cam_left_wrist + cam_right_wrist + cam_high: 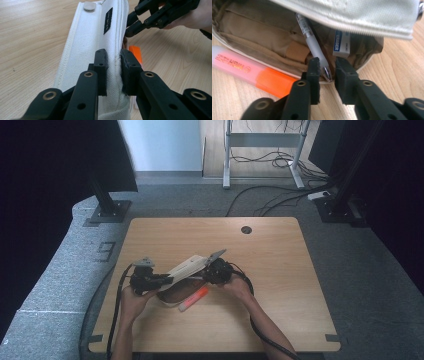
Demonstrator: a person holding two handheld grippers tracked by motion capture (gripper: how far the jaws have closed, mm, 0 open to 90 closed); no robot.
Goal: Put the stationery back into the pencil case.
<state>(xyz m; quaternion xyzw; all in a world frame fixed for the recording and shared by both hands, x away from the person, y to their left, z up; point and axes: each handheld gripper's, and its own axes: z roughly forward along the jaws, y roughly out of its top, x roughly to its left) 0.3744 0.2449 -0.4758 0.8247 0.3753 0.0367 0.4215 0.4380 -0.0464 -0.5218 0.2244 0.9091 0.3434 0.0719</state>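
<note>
Right tongs [327, 66] clenched on pen [312, 45], beside "ERASER" box [341, 43]; left tongs [113, 65] grasping white pouch [85, 50].

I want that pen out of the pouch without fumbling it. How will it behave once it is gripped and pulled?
The pen looks stiff, so it should slide out straight. Its smooth frosted barrel and shiny tip may slip between the right gripper pads. Being round, it would probably roll if dropped on the table.

Table [280, 270]: pale wood grain, smooth and matt. The pouch [87, 50] is white woven cloth, coarse, with a stitched edge; its lining [257, 30] is tan fabric, soft and creased. Highlighter [249, 72]: orange plastic, slightly frosted. Pen [312, 42]: translucent plastic, shiny metal tip. Eraser [341, 43] in a paper sleeve.
</note>
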